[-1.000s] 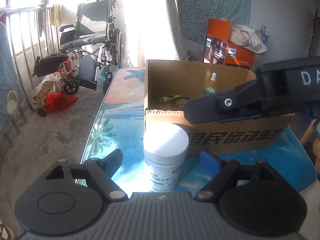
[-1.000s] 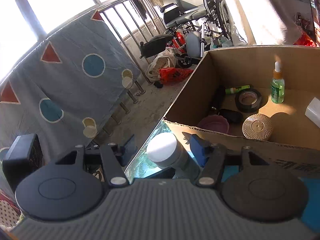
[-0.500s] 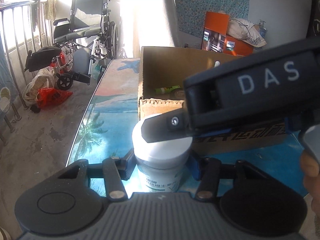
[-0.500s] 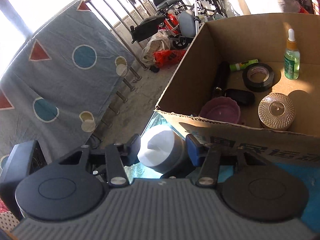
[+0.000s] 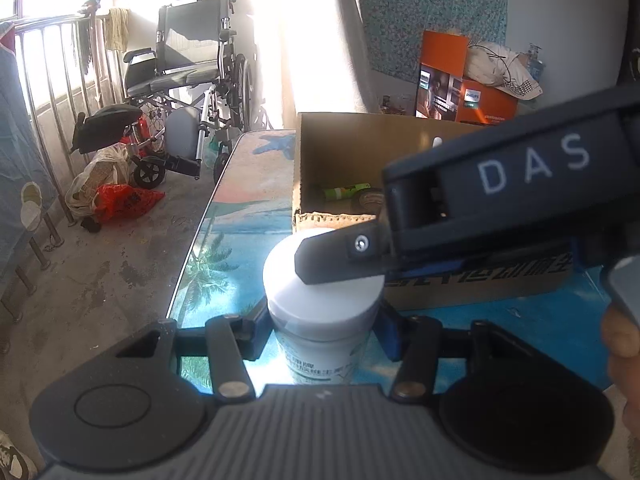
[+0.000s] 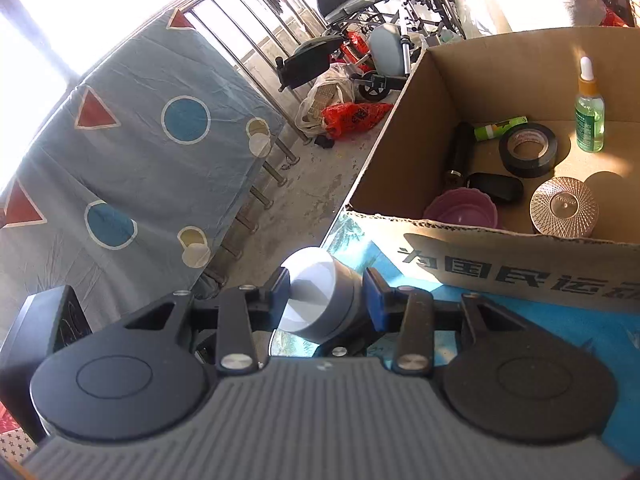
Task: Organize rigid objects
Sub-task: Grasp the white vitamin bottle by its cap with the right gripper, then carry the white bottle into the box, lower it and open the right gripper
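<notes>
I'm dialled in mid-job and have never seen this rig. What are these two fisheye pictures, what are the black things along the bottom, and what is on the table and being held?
There is no robot arm. A person holds a two-finger gripper in each hand, and each gripper carries a camera looking forward along its fingers, so the black discs and ribbed housing at the bottom are the gripper itself.

In the left wrist picture, the left gripper has its fingers on both sides of a white jar standing on the blue picture-printed table. The big dark bar marked DAS is the other gripper, crossing above the jar.

In the right wrist picture, the right gripper flanks the jar's lid from above. Behind sits an open cardboard box holding a black tape roll, a green dropper bottle, a purple bowl and a round ribbed lid.
</notes>
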